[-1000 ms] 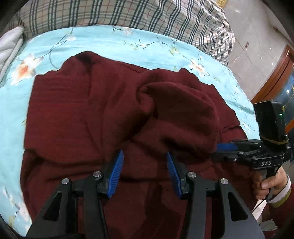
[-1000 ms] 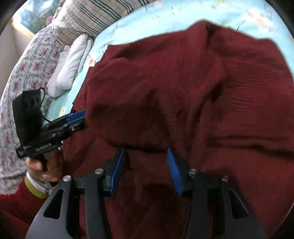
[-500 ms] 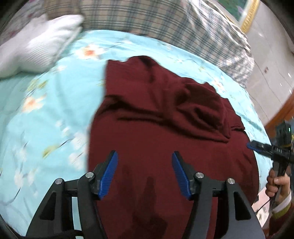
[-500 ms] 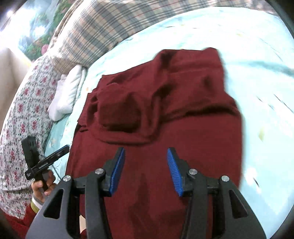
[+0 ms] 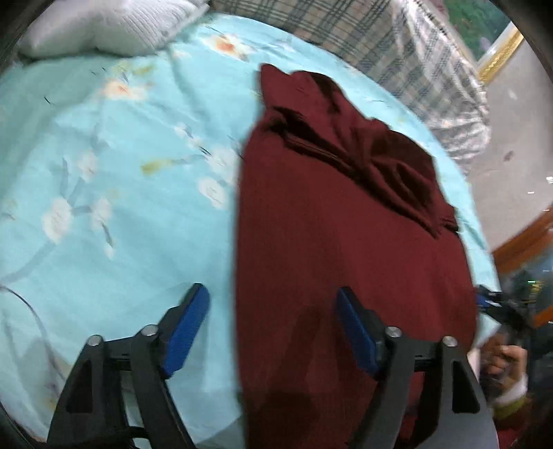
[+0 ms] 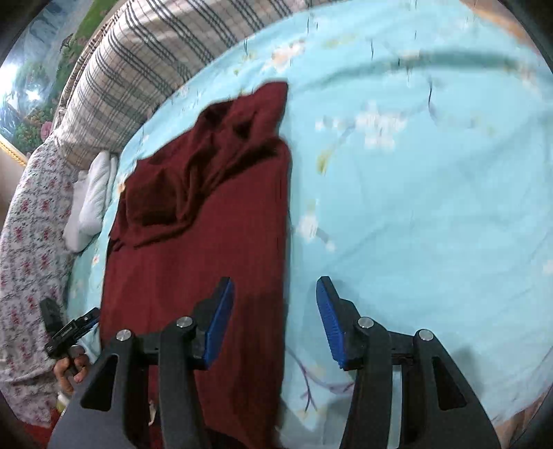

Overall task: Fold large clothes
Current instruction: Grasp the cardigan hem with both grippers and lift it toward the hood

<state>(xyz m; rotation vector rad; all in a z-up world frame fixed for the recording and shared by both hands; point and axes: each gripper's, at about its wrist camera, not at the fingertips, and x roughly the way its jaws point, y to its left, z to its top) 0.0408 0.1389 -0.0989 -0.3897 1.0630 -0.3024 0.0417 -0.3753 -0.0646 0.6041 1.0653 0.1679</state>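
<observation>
A dark red knit garment (image 5: 331,248) lies as a long narrow strip on the light blue flowered bedsheet (image 5: 114,193), with folded sleeves bunched at its far end (image 5: 373,162). It also shows in the right wrist view (image 6: 207,241). My left gripper (image 5: 273,328) is open and empty, raised over the garment's left edge near its near end. My right gripper (image 6: 274,317) is open and empty, raised over the garment's right edge. Each gripper shows in the other's view, the right one (image 5: 497,307) and the left one (image 6: 72,328), hand-held beside the garment.
A plaid pillow (image 5: 397,55) lies at the head of the bed, also in the right wrist view (image 6: 138,69). A white folded cloth (image 5: 103,24) lies beside it. A floral quilt (image 6: 27,224) lies along the bed's side. Bare sheet (image 6: 432,207) spreads beside the garment.
Both grippers have pulled back and risen away from the garment, then swung outward toward its edges. The garment now lies narrower, with its sleeves folded in on top.
</observation>
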